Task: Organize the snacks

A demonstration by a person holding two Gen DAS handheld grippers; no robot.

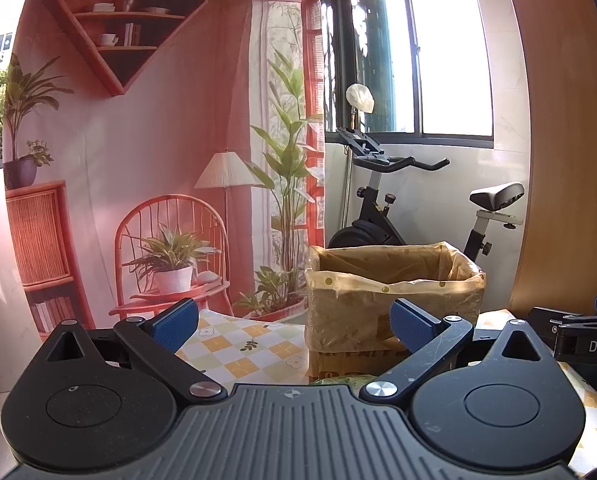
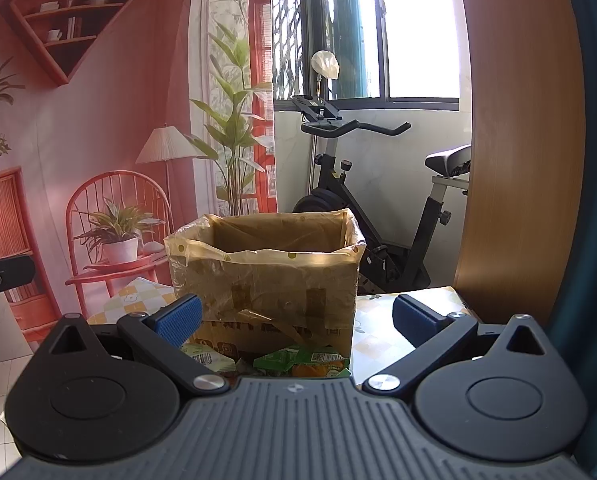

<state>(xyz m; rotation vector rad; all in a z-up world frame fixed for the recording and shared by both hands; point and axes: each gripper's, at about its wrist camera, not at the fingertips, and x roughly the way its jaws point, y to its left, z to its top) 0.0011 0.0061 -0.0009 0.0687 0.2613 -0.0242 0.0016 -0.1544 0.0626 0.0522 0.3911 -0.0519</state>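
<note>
A cardboard box [image 2: 266, 280] lined with a yellow dotted plastic bag stands open on the checked tablecloth; it also shows in the left wrist view [image 1: 378, 292]. Several green snack packets [image 2: 298, 360] lie on the table in front of the box, just below my right gripper [image 2: 296, 320], which is open and empty. My left gripper [image 1: 294, 322] is open and empty, left of the box, above the tablecloth [image 1: 242, 348]. A bit of a green packet [image 1: 338, 380] shows at its base. The right gripper's body [image 1: 578, 340] shows at the right edge of the left wrist view.
A printed backdrop [image 1: 138, 140] of a pink room hangs behind the table. An exercise bike [image 2: 378, 200] stands behind the box by the window. A wooden panel [image 2: 518, 160] rises at the right. The left gripper's body [image 2: 2, 280] shows at the left edge of the right wrist view.
</note>
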